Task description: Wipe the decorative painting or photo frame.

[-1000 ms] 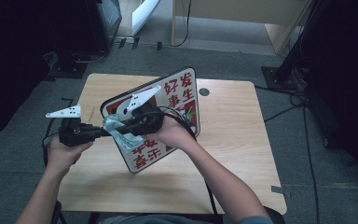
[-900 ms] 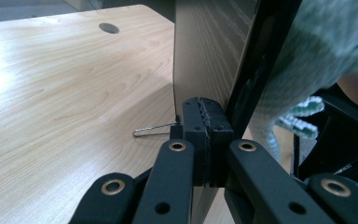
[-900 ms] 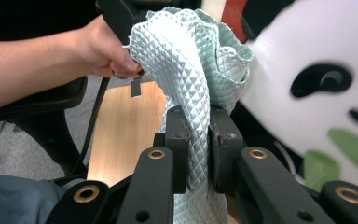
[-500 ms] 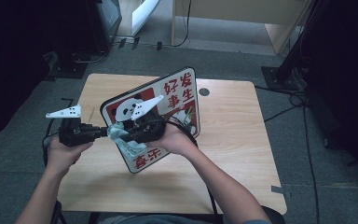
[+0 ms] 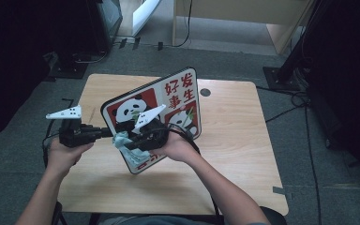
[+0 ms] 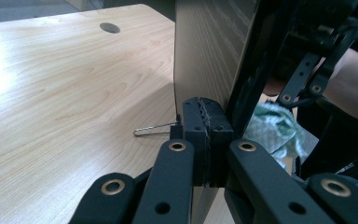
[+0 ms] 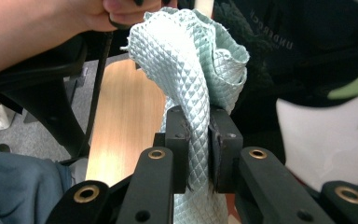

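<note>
The light wooden table (image 5: 243, 140) with rounded corners and a small round cable hole takes up the middle of the high view and carries the whole job. Standing tilted on it, one lower edge resting on the tabletop, is the flat rectangular board printed with black-and-white pandas and red characters (image 5: 178, 101); it is propped up rather than laid flat, which seems meant to turn its printed face towards the wiping hand. The left gripper (image 5: 107, 132) is what keeps it there: in the left gripper view its jaws are closed tight on the board's thin edge (image 6: 242, 70), the pads pinched together on it, so the panel cannot slide or tip under pressure. The right gripper (image 5: 133, 143) is pressed against the lower part of the printed face, its jaws clamped on a bunched pale green cloth with a quilted diamond weave (image 7: 191, 79), held by a twisted fold so a loose wad stands proud of the pads to rub the surface. A thin wire clip (image 6: 156, 130) lies on the table just behind the board.
</note>
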Motion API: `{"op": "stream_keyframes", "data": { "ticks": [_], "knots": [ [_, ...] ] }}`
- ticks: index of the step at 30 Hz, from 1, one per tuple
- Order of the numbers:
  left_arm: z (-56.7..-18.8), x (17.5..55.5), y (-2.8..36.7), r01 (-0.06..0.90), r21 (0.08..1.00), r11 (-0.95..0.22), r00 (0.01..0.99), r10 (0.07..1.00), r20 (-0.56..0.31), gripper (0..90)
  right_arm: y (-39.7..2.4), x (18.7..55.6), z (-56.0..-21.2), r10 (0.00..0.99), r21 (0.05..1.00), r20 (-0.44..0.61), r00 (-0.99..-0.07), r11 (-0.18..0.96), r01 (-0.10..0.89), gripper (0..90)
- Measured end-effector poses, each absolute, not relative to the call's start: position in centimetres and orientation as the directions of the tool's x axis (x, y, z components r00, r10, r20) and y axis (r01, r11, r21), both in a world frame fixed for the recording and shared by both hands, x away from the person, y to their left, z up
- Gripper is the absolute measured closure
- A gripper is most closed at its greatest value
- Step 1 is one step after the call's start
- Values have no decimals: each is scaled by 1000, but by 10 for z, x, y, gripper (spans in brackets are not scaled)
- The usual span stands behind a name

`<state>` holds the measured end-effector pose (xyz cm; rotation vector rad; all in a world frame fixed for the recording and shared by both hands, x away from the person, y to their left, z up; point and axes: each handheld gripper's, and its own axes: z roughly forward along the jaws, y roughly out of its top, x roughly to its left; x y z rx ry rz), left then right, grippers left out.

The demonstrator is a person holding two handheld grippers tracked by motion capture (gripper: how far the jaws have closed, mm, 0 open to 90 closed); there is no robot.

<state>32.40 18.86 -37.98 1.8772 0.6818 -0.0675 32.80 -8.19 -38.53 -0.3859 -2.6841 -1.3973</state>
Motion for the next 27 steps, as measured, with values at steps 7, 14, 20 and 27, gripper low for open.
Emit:
{"op": "stream_keyframes", "data": {
  "ticks": [7,14,20,27],
  "knots": [
    [-381,324,189,484,840,-244,833,421,-358,900,-84,324,-402,187,788,206,-961,550,276,806],
    [-381,324,189,484,842,-240,833,422,-359,900,-83,318,-415,186,775,186,-965,576,260,806],
    [-381,323,189,485,842,-238,832,423,-359,900,-85,314,-431,182,764,197,-964,587,267,807],
    [-381,322,189,482,842,-241,832,425,-355,900,-88,310,-450,182,756,207,-961,594,275,806]
  ]
}}
